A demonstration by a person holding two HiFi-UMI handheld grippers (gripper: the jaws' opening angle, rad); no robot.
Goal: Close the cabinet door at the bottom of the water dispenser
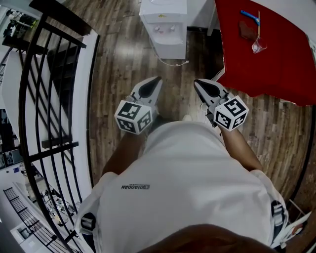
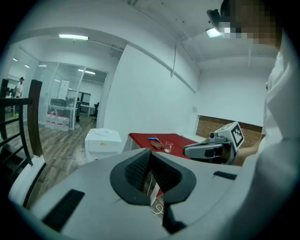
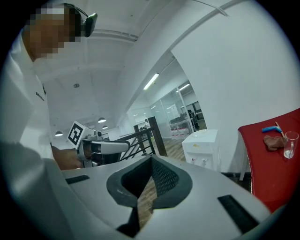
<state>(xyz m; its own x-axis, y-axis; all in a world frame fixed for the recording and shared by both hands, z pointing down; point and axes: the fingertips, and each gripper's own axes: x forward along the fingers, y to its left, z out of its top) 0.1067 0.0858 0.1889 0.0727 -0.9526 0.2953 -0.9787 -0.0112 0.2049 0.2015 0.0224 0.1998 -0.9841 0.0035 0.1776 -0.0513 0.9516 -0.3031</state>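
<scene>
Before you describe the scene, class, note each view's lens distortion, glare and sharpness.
Head view: fisheye bows the black railing and floorboards; evenly lit, sharp. Left gripper view: dark round vignette, ceiling lamp glares. Right gripper view: same vignette, strip light blown out white.

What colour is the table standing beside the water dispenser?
Red. The table shows best in the head view.

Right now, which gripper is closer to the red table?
Right. The right gripper is near the red table's corner; the left gripper sits farther away, toward the black railing.
</scene>
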